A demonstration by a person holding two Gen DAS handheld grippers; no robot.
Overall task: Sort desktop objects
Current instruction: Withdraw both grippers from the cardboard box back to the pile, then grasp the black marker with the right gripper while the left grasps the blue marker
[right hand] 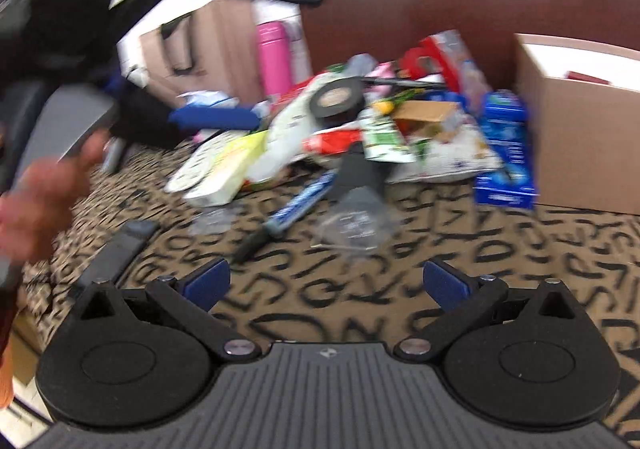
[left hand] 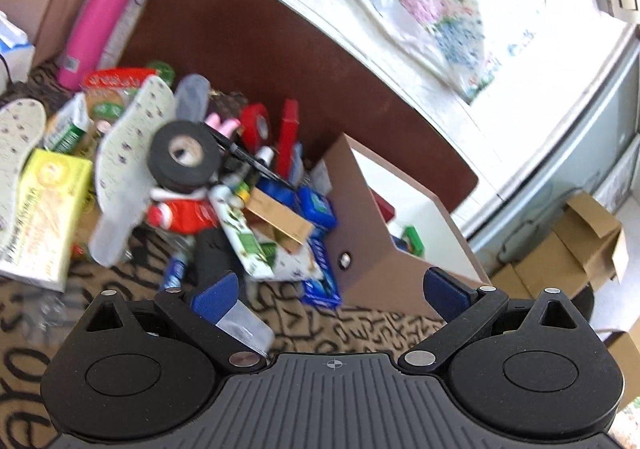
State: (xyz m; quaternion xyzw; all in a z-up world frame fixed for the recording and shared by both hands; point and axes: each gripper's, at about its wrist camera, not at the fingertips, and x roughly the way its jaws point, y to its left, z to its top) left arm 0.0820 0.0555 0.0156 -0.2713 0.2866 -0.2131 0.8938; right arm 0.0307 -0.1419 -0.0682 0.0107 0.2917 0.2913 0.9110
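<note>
Amid clutter, black tape roll (left hand: 185, 157) hole-up

We count 2 insoles (left hand: 124, 153) on the pile, 1 black tape roll (left hand: 185, 157), 1 pink bottle (left hand: 98, 25), 1 cardboard box (left hand: 384, 233).

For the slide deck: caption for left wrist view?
Open left gripper faces cluttered pile topped by black tape roll, beside cardboard box.
</note>
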